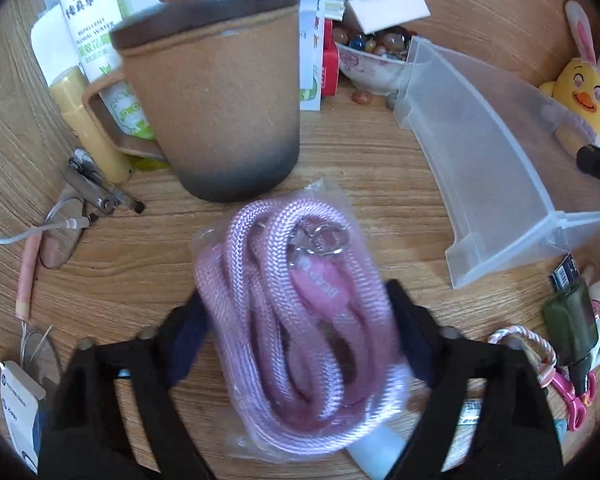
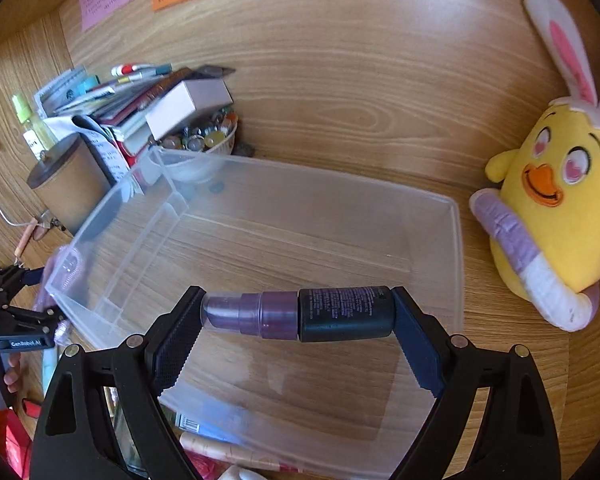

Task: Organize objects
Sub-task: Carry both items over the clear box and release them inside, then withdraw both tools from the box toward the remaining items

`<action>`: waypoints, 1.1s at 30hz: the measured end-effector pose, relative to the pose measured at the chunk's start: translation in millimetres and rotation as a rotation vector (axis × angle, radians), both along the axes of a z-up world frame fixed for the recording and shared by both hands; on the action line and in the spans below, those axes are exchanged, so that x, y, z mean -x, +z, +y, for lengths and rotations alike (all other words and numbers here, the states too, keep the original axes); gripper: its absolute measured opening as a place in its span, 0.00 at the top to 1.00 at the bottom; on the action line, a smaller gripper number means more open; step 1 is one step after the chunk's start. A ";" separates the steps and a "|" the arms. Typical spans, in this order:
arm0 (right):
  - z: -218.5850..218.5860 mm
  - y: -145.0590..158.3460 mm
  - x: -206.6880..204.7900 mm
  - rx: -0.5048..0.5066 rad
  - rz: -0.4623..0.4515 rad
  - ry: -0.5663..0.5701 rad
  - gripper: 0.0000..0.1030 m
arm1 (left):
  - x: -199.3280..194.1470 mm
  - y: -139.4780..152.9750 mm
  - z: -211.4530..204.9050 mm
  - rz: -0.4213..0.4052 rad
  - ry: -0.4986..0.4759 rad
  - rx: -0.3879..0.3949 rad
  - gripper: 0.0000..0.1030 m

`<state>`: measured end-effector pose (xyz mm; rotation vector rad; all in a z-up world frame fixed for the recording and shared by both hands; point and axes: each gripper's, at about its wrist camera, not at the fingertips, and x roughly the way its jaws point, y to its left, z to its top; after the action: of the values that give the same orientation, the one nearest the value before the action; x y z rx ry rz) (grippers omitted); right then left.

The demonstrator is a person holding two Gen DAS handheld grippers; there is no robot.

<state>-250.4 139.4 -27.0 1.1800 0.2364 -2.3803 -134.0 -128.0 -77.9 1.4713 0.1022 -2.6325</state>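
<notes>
Bagged pink rope (image 1: 300,300), blurred, hides table beneath; left gripper (image 1: 296,312) clamps it. Right gripper (image 2: 298,316) grips spray bottle (image 2: 300,314) endwise.

You had a wood-grain desk (image 1: 360,152) under everything, and the clear plastic bin (image 2: 260,216) sat on it as your landmark. To the bin's left stood the lidded brown mug (image 1: 220,108); behind the bin's far left corner were a bowl of marbles (image 1: 372,64) and a stack of books and papers (image 2: 140,96), and to its right sat a yellow plush chick (image 2: 556,208). Left of the mug, well away from the bin, lay a white cable (image 1: 24,234) on the wood.
</notes>
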 end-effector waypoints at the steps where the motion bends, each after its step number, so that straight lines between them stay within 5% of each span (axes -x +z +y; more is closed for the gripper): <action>1: -1.5 -3.5 2.7 -0.010 -0.010 -0.001 0.14 | -1.2 0.4 -1.2 0.002 0.005 -0.002 0.34; 9: -16.4 -16.7 3.7 -0.090 -0.021 0.027 0.14 | -22.0 15.4 -10.6 0.073 0.058 -0.025 0.44; 21: -21.6 -20.5 3.8 -0.097 -0.053 0.036 0.11 | -23.2 91.9 24.7 0.260 -0.039 -0.058 0.44; 33: -2.5 -1.7 -18.8 0.015 -0.025 0.035 0.11 | 38.7 92.8 80.2 0.219 -0.180 -0.075 0.44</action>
<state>-231.6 136.9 -28.8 1.1883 0.2286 -2.3318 -172.7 -47.8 14.9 1.2626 0.0934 -2.9595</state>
